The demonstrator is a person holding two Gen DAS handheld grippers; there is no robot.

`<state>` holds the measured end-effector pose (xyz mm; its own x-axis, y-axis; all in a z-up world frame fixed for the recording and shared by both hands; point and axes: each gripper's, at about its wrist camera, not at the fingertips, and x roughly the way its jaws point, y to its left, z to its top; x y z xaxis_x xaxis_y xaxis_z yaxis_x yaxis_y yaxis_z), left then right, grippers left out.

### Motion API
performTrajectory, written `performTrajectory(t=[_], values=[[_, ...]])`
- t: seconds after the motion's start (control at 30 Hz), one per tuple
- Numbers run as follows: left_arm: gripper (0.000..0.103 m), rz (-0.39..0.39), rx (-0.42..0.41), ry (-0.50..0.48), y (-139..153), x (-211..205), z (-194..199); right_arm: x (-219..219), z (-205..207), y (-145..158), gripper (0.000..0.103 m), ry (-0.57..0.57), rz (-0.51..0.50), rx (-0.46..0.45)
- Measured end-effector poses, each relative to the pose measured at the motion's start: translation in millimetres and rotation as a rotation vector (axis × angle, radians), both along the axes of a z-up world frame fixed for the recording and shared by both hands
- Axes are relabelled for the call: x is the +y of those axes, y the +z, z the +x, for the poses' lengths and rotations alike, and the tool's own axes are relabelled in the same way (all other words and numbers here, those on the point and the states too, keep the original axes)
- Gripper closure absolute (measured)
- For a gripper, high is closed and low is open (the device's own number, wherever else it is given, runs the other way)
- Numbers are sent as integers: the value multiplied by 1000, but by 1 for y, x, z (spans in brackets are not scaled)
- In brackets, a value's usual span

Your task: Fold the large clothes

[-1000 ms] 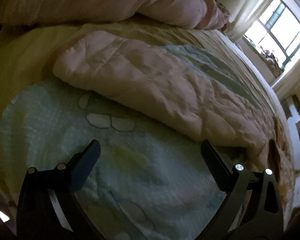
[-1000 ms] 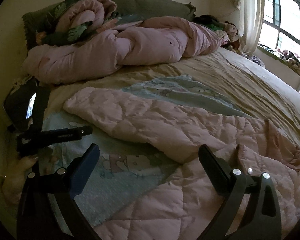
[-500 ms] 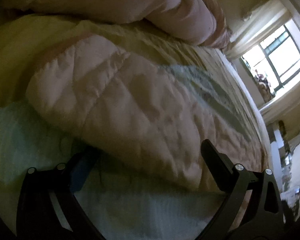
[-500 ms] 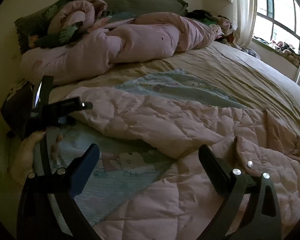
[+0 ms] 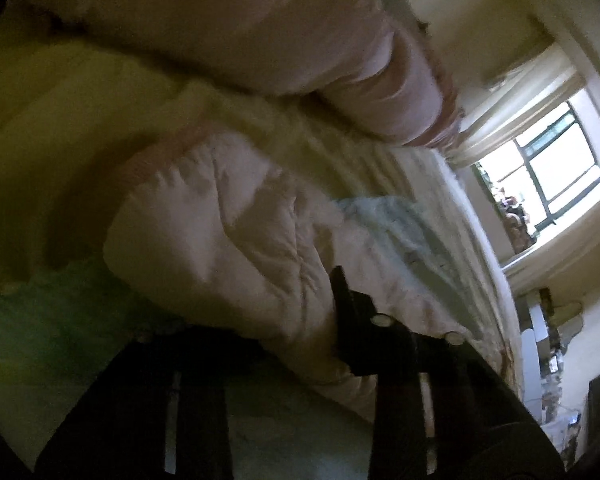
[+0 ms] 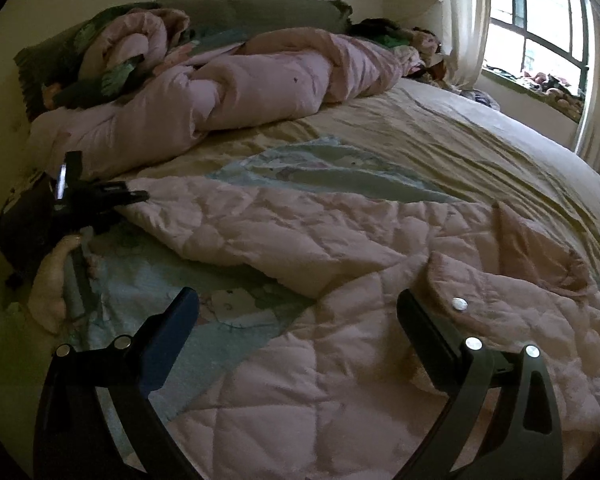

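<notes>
The left claw (image 6: 134, 196) is closing on the sleeve end of the pale pink quilted padded jacket (image 6: 320, 240); in its own blurred view the padded cuff bulges between its dark fingers (image 5: 342, 292), and it seems pinched there, though the near finger is lost in shadow. From the right wrist view, the left claw sits at the far left of the bed, its tip at the cuff edge, with a hand (image 6: 50, 284) below it. The right claw (image 6: 296, 312) is spread wide and holds nothing; it hovers over the jacket's lower body, near a flap with one silver snap button (image 6: 459, 303). The one jacket lies spread across a light blue cartoon-print blanket (image 6: 204, 320) on the wide bed with its tan rumpled sheet (image 6: 460, 136), one sleeve stretched leftward. Behind it, along the wall, lies one bunched lilac-pink duvet (image 6: 240, 88) with a grey-green pillow (image 6: 260, 12) and a leaf-print cover (image 6: 116, 76). One bright barred window (image 6: 540, 12) with a white curtain (image 6: 464, 20) stands at the right.
</notes>
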<state>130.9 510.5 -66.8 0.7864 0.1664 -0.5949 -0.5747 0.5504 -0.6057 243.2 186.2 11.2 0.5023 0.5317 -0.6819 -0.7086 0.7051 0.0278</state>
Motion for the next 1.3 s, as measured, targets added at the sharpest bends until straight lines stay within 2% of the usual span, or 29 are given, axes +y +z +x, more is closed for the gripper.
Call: performTrajectory(t=[0.13, 0.27, 0.47, 0.63, 0.93, 1.3], values=[[87, 101, -64, -19, 42, -20, -14, -20, 0, 9, 4, -29, 27, -1], [88, 163, -109, -43, 78, -47, -26, -48, -1, 18, 4, -64, 46, -12], [88, 234, -118, -73, 119, -85, -28, -97, -3, 34, 4, -124, 103, -18], [88, 265, -111, -87, 139, -105, -22, -140, -11, 49, 4, -169, 152, -41], [88, 340, -123, -125, 178, -155, -16, -212, -19, 55, 4, -255, 220, -39], [88, 434, -136, -207, 211, -223, 4, -273, -24, 60, 4, -314, 289, -50]])
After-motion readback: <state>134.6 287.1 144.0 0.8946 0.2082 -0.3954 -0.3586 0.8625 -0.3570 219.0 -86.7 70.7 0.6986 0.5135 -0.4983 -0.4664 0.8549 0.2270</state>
